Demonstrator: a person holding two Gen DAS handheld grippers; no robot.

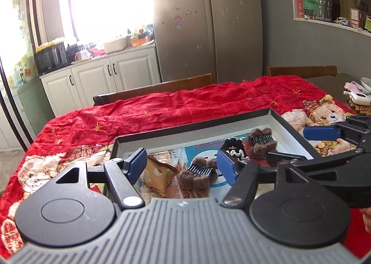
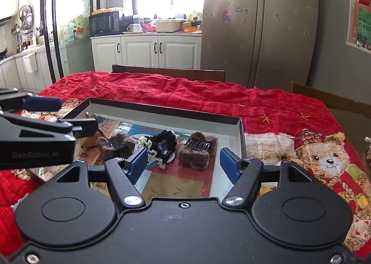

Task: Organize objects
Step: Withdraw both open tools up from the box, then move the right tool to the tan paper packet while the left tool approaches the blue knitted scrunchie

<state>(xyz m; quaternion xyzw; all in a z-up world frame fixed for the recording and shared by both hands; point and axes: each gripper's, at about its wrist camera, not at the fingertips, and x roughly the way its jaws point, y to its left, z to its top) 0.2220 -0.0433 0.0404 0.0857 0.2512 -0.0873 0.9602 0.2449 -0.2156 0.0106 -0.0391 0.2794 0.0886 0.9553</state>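
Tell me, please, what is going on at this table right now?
A person holds a two-finger gripper in each hand over a shallow box on a red tablecloth. Inside lie two brown furry hair clips, a black scrunchie and a snack packet. The left gripper and right gripper are open and hold nothing.

The table (image 2: 347, 113) is dark wood, covered almost entirely by a red cloth (image 2: 185, 92) printed with teddy bears and gold stars. A shallow black-rimmed tray (image 2: 241, 134) lies flat on the cloth. The bare right-hand table corner carries a white device (image 1: 358, 98) on a mat — details unclear (partly cropped).
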